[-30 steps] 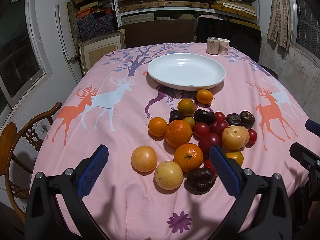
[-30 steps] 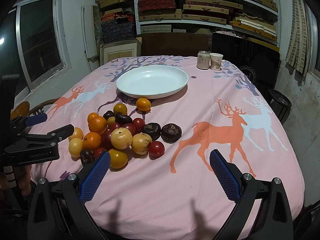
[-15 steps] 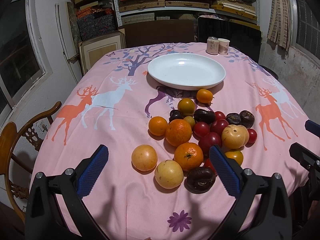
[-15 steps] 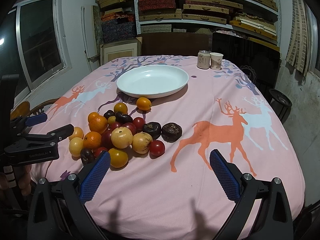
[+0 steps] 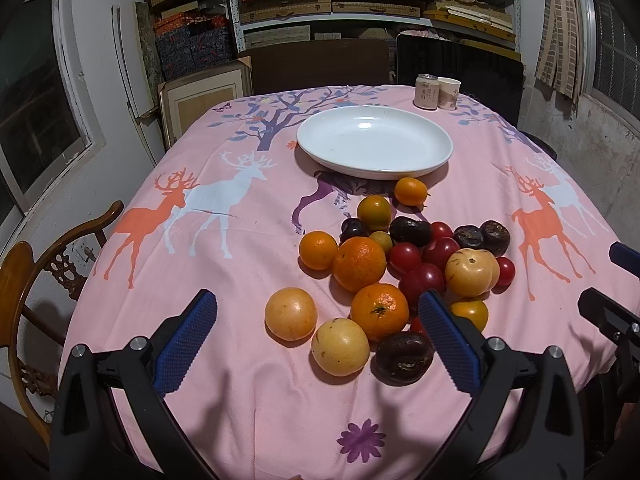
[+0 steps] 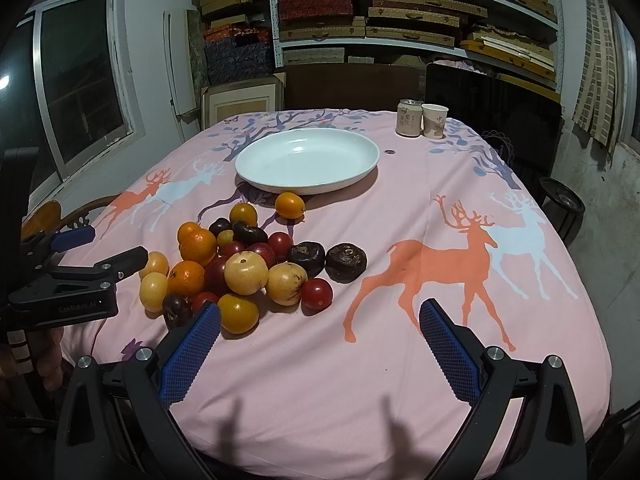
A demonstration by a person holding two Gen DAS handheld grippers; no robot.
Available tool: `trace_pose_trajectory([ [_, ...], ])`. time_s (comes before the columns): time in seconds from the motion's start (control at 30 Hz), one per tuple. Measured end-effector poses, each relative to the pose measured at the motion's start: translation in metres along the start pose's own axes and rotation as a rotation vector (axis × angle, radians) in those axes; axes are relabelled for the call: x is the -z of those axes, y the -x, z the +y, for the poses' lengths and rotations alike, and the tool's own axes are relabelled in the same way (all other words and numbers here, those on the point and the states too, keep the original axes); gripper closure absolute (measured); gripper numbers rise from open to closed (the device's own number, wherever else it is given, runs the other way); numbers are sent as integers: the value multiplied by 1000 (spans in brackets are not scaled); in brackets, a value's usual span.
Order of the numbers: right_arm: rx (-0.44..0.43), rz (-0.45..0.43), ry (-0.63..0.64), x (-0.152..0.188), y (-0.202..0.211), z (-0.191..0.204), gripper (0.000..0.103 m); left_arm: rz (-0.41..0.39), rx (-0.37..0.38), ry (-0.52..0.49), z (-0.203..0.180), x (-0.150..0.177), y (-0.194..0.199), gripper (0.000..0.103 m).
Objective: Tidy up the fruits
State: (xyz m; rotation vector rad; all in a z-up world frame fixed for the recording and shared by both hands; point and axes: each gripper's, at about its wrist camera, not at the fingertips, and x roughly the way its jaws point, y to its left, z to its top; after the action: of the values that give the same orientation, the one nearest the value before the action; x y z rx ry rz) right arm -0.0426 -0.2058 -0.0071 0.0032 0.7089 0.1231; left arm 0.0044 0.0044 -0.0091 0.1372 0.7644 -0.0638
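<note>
Where legible — "GenRobot.AI" on left gripper (image 6: 86,248).

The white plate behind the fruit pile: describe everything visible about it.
The white plate is a wide, shallow oval dish, glossy like glazed ceramic, with a raised rim and a bright reflection near its centre. It is empty and sits flat on the pink deer-print tablecloth, beyond the fruit pile. A small orange fruit lies just in front of its near rim; contact is unclear.
</note>
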Motion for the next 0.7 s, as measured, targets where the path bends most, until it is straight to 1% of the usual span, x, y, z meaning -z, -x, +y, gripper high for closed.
trace_pose_trajectory([
  [0.2, -2, 5, 1, 2, -1, 0, 3, -2, -5, -4, 4, 3, 0, 4],
  [0.3, -8, 15, 0, 4, -2, -1, 3, -19, -13, -60, 8, 9, 4, 4],
  [0.37, -21, 20, 5, 6, -3, -3, 3, -14, 20, -105, 16, 17, 4, 4],
  [0.4, -25, 27, 6, 6, -5, -5, 3, 5, 64, -115, 23, 23, 1, 4],
  [0.47, -40, 48, 0, 8, -10, -8, 3, 47, 127, -112, 33, 31, -7, 4],
  [0.5, -48, 59, -6, 8, -12, -9, 3, 72, 133, -110, 39, 35, -14, 4],
  [0.57, -57, 72, -16, 9, -15, -11, 3, 97, 123, -115, 42, 41, -24, 4],
  [0.7, -65, 65, 3, 9, -14, -8, 3, 98, 148, -132, 39, 46, -35, 6],
])
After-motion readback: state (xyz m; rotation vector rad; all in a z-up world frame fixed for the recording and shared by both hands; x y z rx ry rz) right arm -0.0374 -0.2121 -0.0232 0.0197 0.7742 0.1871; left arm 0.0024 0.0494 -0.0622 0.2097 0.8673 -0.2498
